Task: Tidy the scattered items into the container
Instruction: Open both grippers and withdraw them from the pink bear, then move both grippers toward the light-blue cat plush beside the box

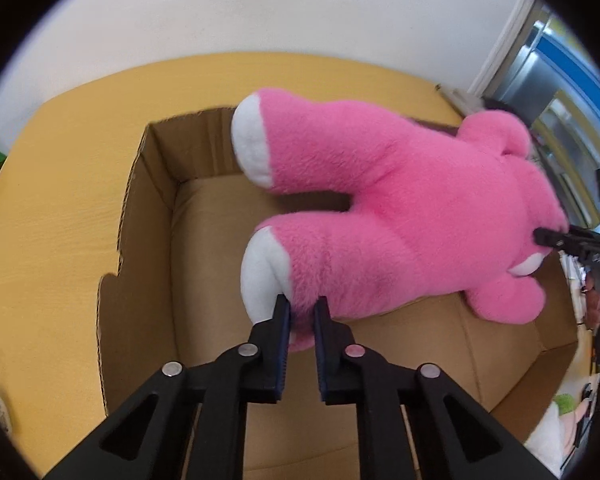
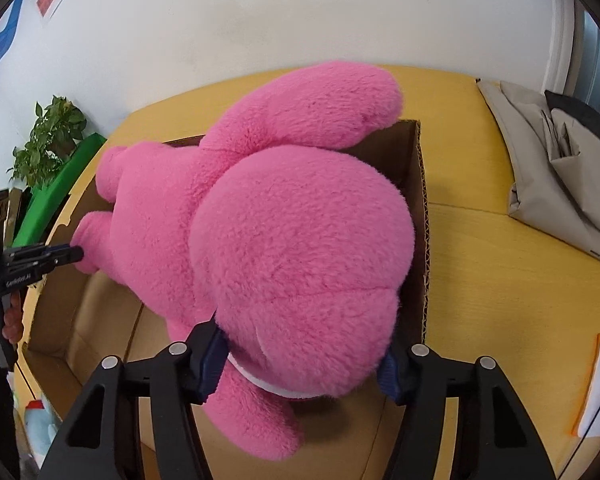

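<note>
Left wrist view: the left gripper [image 1: 301, 307] is pinching the near leg of the pink plush toy [image 1: 400, 216], jaws narrowed w/ pink fur squeezed between the blue pads, right by the white foot sole. The toy is hanging over the open cardboard box [image 1: 148, 216], legs reaching toward the box's far left corner, its head at the box's right edge. The box is sitting on the yellow table [image 1: 52, 184]. The right gripper [image 1: 544, 238] is coming in from the right edge, tip pressing into the plush head. Right wrist view: the right gripper [image 2: 304, 354] is clamping the toy's [image 2: 292, 232] big round head, jaws spread wide w/ both pads bearing on the fur. The body is stretching across the box [image 2: 418, 184] toward its far left side. The left gripper [image 2: 74, 255] is biting a foot at the box's left edge, a hand [image 2: 14, 316] holding its grip. A beige bag [image 2: 556, 168] is lying at the table's [image 2: 480, 280] far right corner; a potted plant [image 2: 48, 140] is standing beyond the left edge.
</note>
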{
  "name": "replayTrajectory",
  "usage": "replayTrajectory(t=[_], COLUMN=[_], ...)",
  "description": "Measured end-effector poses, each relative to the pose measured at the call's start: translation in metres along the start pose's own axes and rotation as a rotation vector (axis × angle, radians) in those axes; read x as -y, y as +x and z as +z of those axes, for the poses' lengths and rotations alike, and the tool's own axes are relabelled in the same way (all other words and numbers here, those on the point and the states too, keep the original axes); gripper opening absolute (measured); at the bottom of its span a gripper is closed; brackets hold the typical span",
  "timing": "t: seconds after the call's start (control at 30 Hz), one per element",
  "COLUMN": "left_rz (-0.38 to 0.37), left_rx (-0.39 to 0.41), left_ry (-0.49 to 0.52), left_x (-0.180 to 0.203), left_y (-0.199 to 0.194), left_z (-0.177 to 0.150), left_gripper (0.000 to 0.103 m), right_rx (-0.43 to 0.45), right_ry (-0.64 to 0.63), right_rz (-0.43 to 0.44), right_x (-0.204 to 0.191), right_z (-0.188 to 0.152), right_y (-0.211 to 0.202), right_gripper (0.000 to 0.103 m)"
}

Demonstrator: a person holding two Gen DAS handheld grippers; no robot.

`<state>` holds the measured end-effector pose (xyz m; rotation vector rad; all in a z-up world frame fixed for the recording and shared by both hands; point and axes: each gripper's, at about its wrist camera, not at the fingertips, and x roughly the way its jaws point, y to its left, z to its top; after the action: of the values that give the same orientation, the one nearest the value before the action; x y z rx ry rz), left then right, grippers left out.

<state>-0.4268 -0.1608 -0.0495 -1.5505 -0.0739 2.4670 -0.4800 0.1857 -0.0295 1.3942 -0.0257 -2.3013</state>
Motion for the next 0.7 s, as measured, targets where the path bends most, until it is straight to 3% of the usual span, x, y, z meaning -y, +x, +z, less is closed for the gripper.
replayTrajectory(t=[0.13,0.2,0.3,0.43,0.57,0.7], left_rz=[-0.021,-0.040,-0.012,-0.055,-0.032,-0.031], left_rx=[0.031,0.074,0.143,0.256,0.368,0.450], left_ry=[-0.066,-0.060,-0.034,-0.008,0.037,0.057], left_x=[-0.007,-0.002,0.011,0.029,0.052,0.067], left_y=[-0.006,-0.021,-0.052,-0.110,-0.173,-0.223], left_z=[-0.004,-0.007,-0.014,-0.033,-0.067,-0.115], left_gripper=[0.026,0.026,0.039,0.049,0.078,0.079], right_rx=[0.012,0.036,0.073,0.164,0.255,0.336], right_ry=[0.033,0.005,-0.049,-0.048,-0.072,-0.130], right_rz=[0.019,-0.034,-0.058,-0.091,-0.080,-0.055], right_x=[0.006,-0.003,-0.013,-0.019,-0.038,-0.068], right_z=[0.001,-0.002,-0.006,-0.012,-0.037,-0.074], right_y=[-0.001,-0.009,-0.034,-0.081,-0.139,-0.193], right_gripper=[0.087,0.097,0.097,0.103,0.103,0.103])
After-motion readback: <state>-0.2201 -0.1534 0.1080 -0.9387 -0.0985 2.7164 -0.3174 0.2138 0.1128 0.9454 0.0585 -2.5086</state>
